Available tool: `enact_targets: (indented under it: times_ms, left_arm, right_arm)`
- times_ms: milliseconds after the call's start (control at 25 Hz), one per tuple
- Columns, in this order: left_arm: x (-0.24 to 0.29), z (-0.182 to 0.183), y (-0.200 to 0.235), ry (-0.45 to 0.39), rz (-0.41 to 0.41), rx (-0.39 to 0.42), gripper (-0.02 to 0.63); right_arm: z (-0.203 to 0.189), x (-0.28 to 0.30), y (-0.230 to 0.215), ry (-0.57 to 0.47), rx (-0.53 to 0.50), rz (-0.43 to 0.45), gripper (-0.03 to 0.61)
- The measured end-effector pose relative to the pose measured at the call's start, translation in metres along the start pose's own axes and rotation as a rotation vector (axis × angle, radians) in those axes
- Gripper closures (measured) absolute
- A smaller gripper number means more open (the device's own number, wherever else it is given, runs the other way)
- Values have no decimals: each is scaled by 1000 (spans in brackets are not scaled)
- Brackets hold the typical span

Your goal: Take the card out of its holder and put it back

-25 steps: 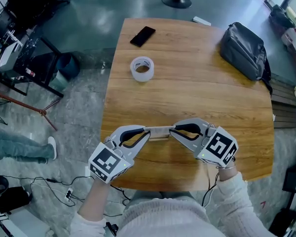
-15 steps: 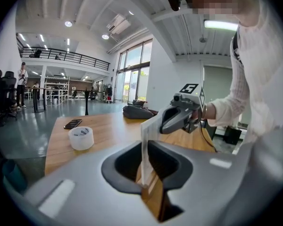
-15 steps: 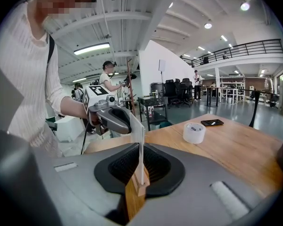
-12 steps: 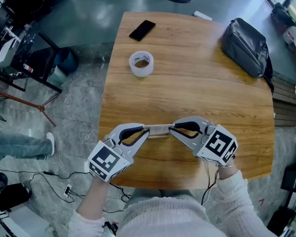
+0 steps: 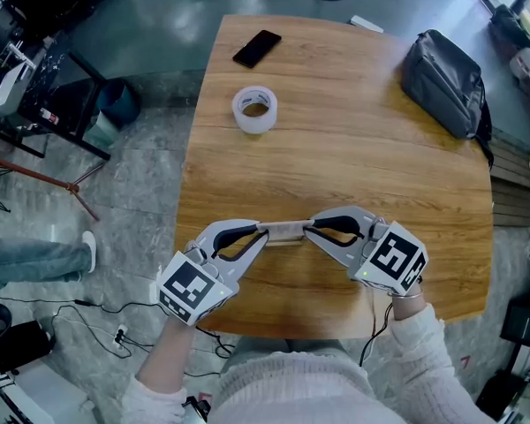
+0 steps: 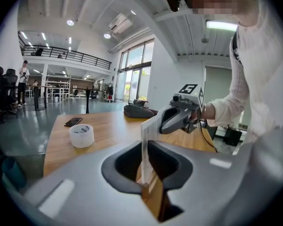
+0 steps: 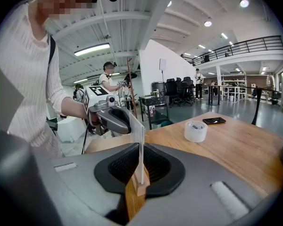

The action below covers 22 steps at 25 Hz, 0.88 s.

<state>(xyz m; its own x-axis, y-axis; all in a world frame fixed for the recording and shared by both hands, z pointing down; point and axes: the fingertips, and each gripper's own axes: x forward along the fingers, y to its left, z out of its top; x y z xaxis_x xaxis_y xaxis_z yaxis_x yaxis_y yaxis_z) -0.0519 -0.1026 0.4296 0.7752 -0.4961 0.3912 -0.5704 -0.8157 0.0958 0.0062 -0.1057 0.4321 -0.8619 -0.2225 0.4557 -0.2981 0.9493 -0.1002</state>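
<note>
A low wooden card holder (image 5: 284,235) lies near the table's front edge, and a pale translucent card (image 6: 146,140) stands upright in its slot. My left gripper (image 5: 263,234) is shut on the holder's left end. My right gripper (image 5: 307,230) is shut on its right end. In the left gripper view the card rises between my jaws, with wood (image 6: 152,192) at its foot, and the right gripper (image 6: 179,117) is at its far end. The right gripper view shows the card (image 7: 140,149) in the holder (image 7: 140,188), with the left gripper (image 7: 114,119) beyond. Whether the pads also press the card, I cannot tell.
A roll of clear tape (image 5: 254,109) and a black phone (image 5: 256,49) lie on the far left of the wooden table (image 5: 353,166). A grey bag (image 5: 446,82) sits at the far right corner. Chairs, stands and cables are on the floor to the left.
Both grippers stay at the holder's ends with the card upright between them. Only the head view has shifted slightly.
</note>
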Motion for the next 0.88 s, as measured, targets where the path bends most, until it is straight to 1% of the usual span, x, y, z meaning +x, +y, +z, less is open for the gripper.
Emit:
enact_targets:
  times_ms: [440, 880]
  left_arm:
    - [8, -19, 2, 31, -13, -30, 569]
    - [16, -40, 0, 55, -25, -80, 569]
  right_arm:
    - [-18, 10, -2, 22, 39, 14, 549]
    - [-41, 18, -1, 52, 80, 23, 548]
